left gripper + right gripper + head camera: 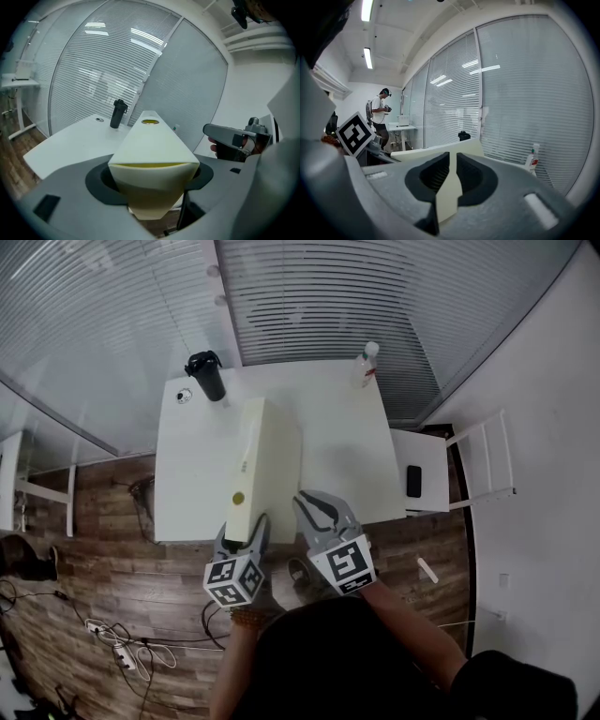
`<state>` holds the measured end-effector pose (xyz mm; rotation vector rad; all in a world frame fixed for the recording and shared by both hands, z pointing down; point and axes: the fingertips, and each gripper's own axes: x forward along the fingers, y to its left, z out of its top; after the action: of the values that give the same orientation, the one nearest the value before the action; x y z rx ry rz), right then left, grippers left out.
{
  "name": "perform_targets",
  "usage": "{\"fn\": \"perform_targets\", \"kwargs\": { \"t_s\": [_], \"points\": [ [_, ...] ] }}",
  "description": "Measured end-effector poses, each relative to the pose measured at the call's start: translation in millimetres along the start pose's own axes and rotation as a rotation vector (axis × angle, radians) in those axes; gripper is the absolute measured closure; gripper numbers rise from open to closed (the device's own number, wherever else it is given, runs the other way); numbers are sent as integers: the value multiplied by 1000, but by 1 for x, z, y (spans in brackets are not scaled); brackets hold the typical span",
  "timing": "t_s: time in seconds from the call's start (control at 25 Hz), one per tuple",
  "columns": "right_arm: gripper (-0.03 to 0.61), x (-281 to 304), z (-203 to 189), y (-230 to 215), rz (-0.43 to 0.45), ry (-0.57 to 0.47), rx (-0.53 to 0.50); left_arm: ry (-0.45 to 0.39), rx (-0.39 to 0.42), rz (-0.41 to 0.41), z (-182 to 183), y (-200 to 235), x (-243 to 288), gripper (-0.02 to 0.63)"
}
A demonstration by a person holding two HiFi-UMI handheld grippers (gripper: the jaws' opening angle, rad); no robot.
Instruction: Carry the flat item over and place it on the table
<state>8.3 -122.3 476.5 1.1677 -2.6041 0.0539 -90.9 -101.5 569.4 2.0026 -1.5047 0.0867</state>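
We find the flat item [265, 460] over the table [347, 451], left gripper [246, 527] at its near end, right gripper [310, 508] on its right edge, cup [207, 376] far left, bottle [367, 363] far right, chair [427, 457] right of the table

Head view: steeply down from overhead, table [337, 456] at 12 o'clock. Gripper views: close along jaws, sharing black bottle [208, 376].

the white surface [342, 460] carries a black cup [207, 377] at its far left corner, a small round thing [184, 397] just beside that cup, and a clear bottle [367, 364] at its far right corner.
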Motion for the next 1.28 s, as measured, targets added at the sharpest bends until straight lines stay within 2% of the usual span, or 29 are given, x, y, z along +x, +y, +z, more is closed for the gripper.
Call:
{"fn": "perform_targets", "kwargs": {
  "t_s": [0.12,0.28,0.36,0.44,0.6,0.76,0.88,1.12,1.2,1.28],
  "points": [
    [535,-2,-2,-2,-7,7,0,0,-26,-6,0,1,2,301],
    [535,-4,-4,-3,-8,17,-8,20,-144,-18,-5,4,8,301],
    [535,-3,-5,-4,-7,21,-11,24,-171,-21,-7,6,10,301],
    [535,-1,-5,-4,-7,23,-21,29,-170,-23,-7,7,10,301],
    [535,5,-6,9,14,33,-105,62,-155,-34,-7,6,14,299],
    [535,11,-10,21,37,60,-121,83,-162,-37,-8,7,19,299],
    [535,17,-14,30,54,71,-176,85,-175,-39,-7,8,25,298],
    [530,18,-48,45,112,166,-269,97,-205,-29,-9,12,29,296],
    [427,19,-63,56,179,219,-309,97,-214,-25,-9,14,30,295],
    [371,21,-77,68,249,267,-348,92,-229,-20,-9,17,30,295]
  ]
}}
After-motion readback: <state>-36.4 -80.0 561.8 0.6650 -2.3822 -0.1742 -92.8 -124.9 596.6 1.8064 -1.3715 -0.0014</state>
